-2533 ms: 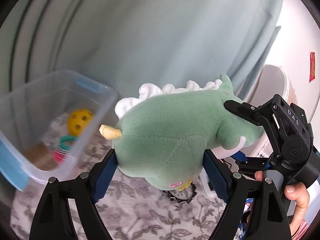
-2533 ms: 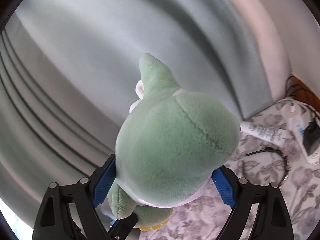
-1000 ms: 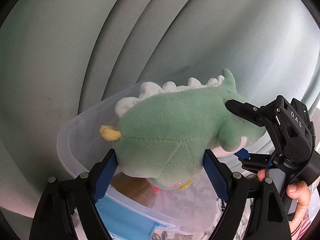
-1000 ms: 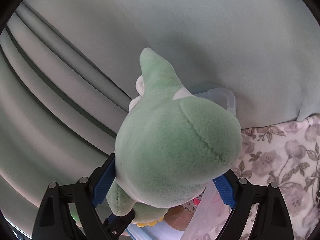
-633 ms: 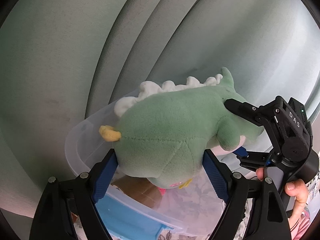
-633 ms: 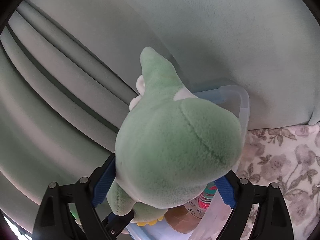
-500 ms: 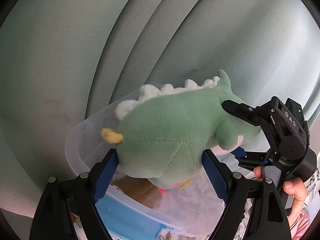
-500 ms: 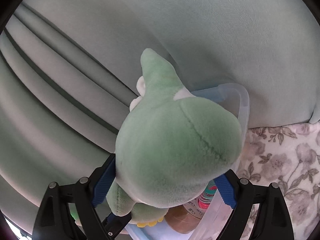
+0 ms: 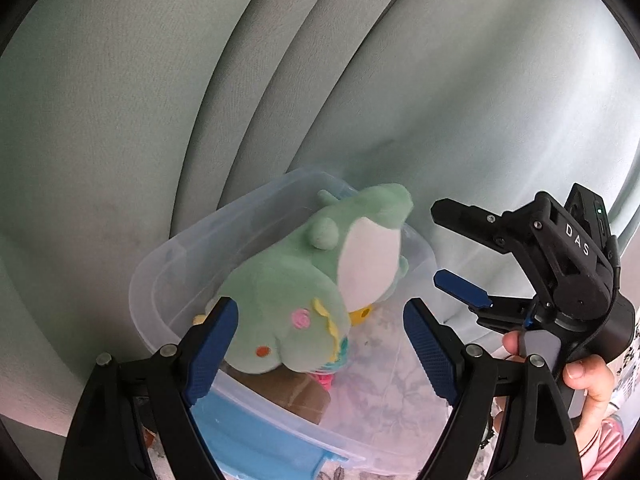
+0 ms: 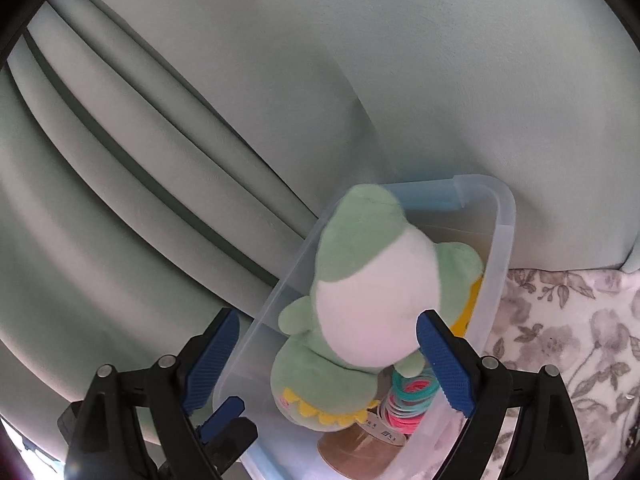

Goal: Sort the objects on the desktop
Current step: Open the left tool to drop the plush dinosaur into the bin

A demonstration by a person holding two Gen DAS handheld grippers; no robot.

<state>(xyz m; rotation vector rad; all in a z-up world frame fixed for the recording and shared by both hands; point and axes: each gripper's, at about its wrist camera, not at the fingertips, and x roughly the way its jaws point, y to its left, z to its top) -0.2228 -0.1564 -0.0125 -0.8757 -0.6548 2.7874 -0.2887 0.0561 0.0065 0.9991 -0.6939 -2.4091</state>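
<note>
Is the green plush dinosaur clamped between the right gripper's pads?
No: the plush dinosaur lies in the clear bin, with the right gripper open.

A pale green curtain [image 10: 280, 80] hangs in deep folds behind a worktop covered by a grey floral cloth [image 10: 568, 328].

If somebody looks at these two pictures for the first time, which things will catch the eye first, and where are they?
The soft green plush dinosaur with a white belly stands out first, lying belly-up in the clear plastic storage bin before the pale green curtain. Beside it in the bin lies a bundle of pink and teal elastic bands. Both grippers, left and right, have their blue-padded jaws open around the toy.
</note>
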